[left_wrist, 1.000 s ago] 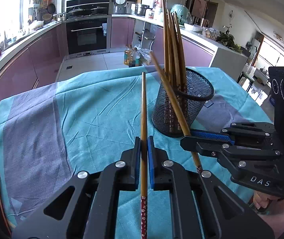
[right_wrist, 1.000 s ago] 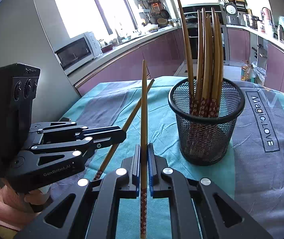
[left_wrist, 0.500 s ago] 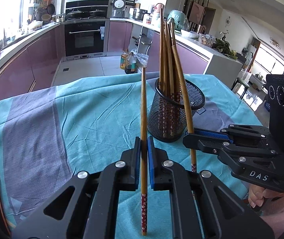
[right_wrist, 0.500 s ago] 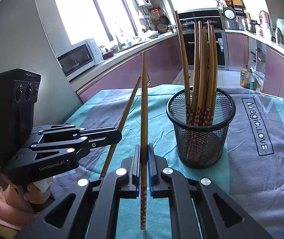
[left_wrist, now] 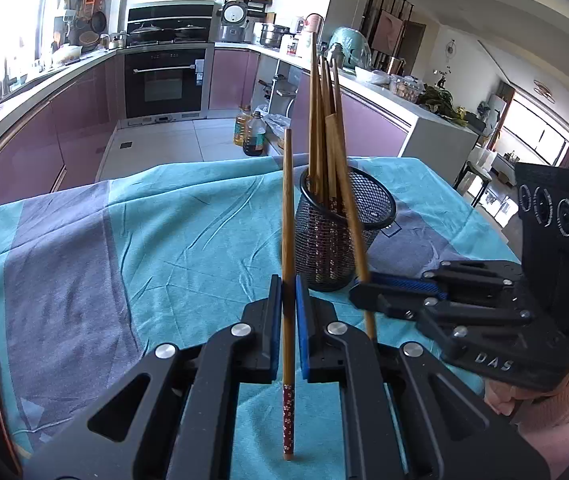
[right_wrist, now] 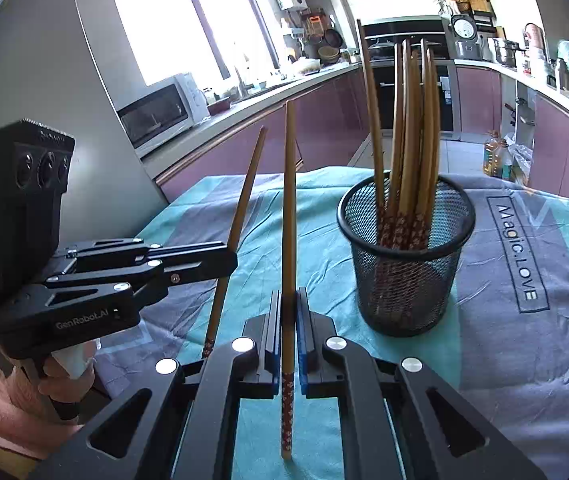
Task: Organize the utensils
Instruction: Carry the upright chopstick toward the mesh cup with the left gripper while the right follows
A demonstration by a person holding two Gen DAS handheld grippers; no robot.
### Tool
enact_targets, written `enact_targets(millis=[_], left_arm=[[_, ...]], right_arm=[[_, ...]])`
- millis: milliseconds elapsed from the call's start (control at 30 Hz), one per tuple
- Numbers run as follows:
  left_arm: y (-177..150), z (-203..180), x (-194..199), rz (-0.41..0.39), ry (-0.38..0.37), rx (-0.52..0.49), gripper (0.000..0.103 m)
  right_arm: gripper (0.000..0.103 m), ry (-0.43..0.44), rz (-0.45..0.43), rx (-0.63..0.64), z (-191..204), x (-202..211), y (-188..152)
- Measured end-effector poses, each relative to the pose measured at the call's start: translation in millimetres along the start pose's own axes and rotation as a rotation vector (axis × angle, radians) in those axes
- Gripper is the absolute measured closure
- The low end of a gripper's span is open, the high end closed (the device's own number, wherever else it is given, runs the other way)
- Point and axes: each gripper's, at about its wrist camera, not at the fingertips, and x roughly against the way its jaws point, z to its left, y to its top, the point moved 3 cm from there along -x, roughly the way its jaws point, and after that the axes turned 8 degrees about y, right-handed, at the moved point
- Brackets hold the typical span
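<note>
Two brown wooden chopsticks with red floral ends, one clenched near-upright in the left gripper and one in the right gripper, stand short of the black wire-mesh cup, probably staged for dropping in, patterned end down.

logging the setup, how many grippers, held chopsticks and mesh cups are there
grippers: 2 (left gripper, right gripper, both shut)
held chopsticks: 2 (left chopstick, right chopstick)
mesh cups: 1 (mesh cup)
total: 5
not tallied: cup chopsticks, which overlap too much to count
</note>
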Motion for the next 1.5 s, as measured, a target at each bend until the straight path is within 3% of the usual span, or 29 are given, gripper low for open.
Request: enact_targets(millis=[667, 1500], left_arm=[[-2, -5, -8, 0.035, -0.042, -0.023, 0.095], [3, -8, -7, 0.009, -0.038, -0.028, 0.095]], right_arm=[[0.097, 0.019, -0.006, 0.030, 7, 0, -1], [0.097, -0.012, -0.063, 0.011, 0, 16, 4]])
